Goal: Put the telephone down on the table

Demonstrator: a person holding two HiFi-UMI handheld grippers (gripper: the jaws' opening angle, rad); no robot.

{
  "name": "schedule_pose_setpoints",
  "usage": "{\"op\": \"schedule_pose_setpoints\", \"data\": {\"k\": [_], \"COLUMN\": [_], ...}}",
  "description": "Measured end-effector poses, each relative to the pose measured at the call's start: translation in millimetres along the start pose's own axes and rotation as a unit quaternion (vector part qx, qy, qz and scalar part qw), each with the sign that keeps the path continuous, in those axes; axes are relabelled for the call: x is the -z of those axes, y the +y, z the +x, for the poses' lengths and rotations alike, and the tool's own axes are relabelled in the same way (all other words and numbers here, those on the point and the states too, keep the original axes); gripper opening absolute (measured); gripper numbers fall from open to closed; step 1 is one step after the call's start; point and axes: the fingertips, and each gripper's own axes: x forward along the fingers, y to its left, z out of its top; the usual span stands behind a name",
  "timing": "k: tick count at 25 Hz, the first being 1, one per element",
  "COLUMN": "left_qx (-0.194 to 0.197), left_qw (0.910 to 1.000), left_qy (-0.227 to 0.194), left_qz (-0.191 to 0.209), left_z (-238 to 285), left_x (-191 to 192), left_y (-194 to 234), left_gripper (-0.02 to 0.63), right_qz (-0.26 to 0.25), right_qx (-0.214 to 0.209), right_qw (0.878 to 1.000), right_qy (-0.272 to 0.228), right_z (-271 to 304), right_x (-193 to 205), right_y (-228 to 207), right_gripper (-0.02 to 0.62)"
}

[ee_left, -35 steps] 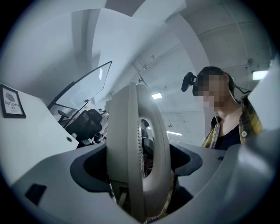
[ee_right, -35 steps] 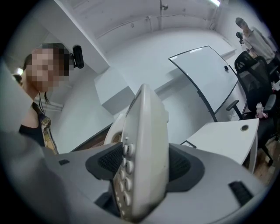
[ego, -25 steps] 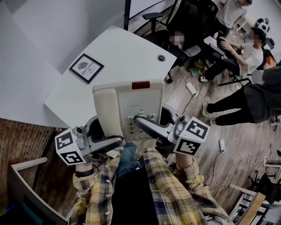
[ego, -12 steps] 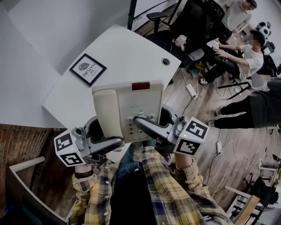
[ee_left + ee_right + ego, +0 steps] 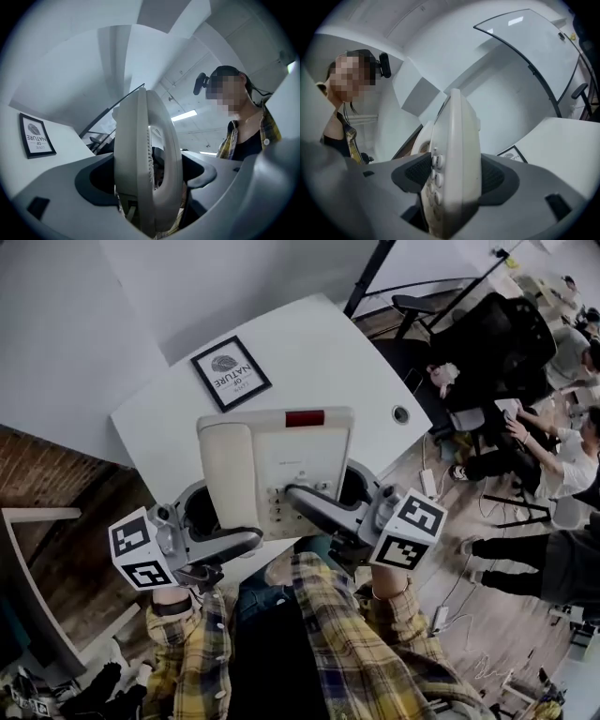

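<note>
A cream desk telephone (image 5: 277, 470) with its handset on the left and a red strip at its top is held in the air over the near edge of the white table (image 5: 309, 352). My left gripper (image 5: 246, 542) is shut on the handset side (image 5: 147, 159). My right gripper (image 5: 305, 498) is shut on the keypad side (image 5: 454, 164), its jaws pressing both faces beside the buttons (image 5: 436, 178). The telephone's underside and the table straight below it are hidden.
A framed picture (image 5: 231, 372) lies on the table's far left part, and a cable hole (image 5: 401, 413) sits near its right edge. A brick wall (image 5: 56, 484) is at the left. Office chairs (image 5: 487, 334), seated people and floor cables (image 5: 441, 615) are to the right.
The view has swung: the table and framed picture slid right and closer behind the telephone. The telephone and both grippers keep the same hold and place in the frame.
</note>
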Motion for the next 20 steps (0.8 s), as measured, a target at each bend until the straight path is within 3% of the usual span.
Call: {"op": "schedule_pose_setpoints", "data": {"k": [7, 16, 20], "left_qx": [-0.107, -0.218, -0.247], "left_qw": [0.9922, 0.9662, 0.9556], "left_qy": [-0.060, -0.127, -0.148], "left_qz": [0.024, 0.054, 0.062], "left_z": [25, 48, 49], "left_x": [-20, -30, -30], "left_y": [21, 20, 18], "left_gripper": [0.393, 0.393, 0.393], "right_qz": [0.004, 0.002, 0.003], "right_qx": [-0.111, -0.231, -0.261], "right_qw": [0.992, 0.965, 0.954], "right_qy": [0.066, 0.128, 0.147], "right_z": [21, 31, 34], "right_x": [-32, -52, -53], "right_y": [-33, -46, -45], "right_gripper": [0.279, 0.279, 0.279]}}
